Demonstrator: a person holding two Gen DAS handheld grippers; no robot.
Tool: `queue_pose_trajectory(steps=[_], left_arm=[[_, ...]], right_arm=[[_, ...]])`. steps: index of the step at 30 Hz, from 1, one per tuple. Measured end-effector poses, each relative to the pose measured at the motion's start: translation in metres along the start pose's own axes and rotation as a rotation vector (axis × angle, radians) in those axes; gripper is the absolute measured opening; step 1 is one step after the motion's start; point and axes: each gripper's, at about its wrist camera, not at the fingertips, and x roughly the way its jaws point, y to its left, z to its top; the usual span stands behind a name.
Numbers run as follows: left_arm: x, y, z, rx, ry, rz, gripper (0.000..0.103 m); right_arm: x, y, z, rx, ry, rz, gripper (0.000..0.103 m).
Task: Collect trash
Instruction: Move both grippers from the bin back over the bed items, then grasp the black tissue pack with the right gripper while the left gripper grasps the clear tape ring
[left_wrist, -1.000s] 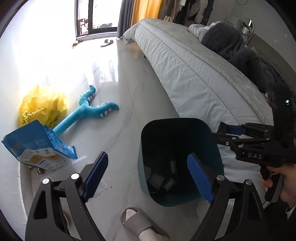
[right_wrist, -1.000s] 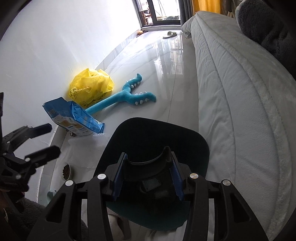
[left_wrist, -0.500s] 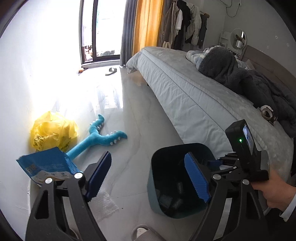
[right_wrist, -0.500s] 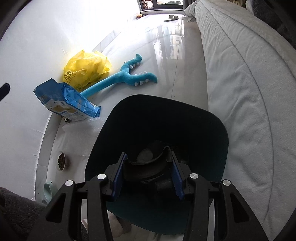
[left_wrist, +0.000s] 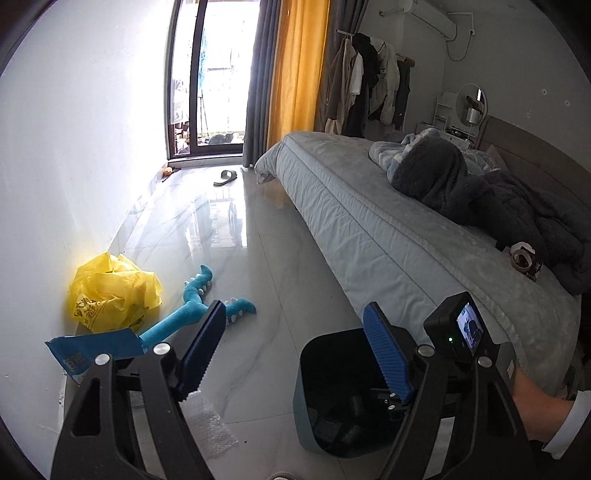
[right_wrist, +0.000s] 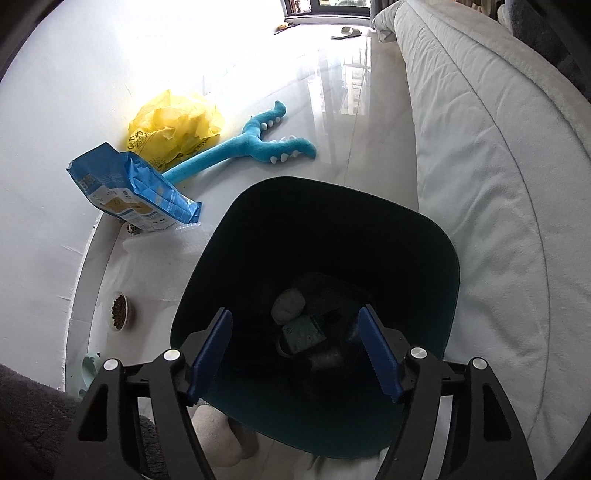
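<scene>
Right gripper spread wide, empty, over teal trash bin w/ scraps inside; left gripper also spread, empty.

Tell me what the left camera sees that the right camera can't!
Only the left wrist view shows the balcony door, orange curtain, hanging clothes and a tape roll on the bed. Only the right wrist view shows the kibble bowl and the trash lying inside the bin. Both show the teal bin, yellow bag, blue plush toy and blue food bag.
</scene>
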Motion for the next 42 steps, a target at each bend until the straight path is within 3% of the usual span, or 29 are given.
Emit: queue_pose_trajectory(steps=[3, 8, 16, 30, 42], left_arm=[[-0.005, -0.001, 0.006, -0.014, -0.017, 0.002, 0.081], [-0.013, -0.008, 0.013, 0.007, -0.041, 0.029, 0.092], [-0.019, -0.018, 0.027, -0.031, -0.056, -0.025, 0.096], [0.0, -0.082, 0.052, 0.017, -0.072, -0.153, 0.096], [0.03, -0.143, 0.066, 0.085, -0.043, -0.219, 0.096]], right_arm=[[-0.011, 0.0, 0.003, 0.006, -0.037, 0.019, 0.079], [-0.039, 0.002, 0.008, -0.015, -0.124, 0.053, 0.087], [-0.084, -0.007, 0.012, -0.027, -0.234, 0.087, 0.087], [-0.154, -0.055, 0.007, -0.115, -0.368, -0.043, 0.087], [-0.192, -0.13, -0.009, -0.045, -0.418, -0.116, 0.087]])
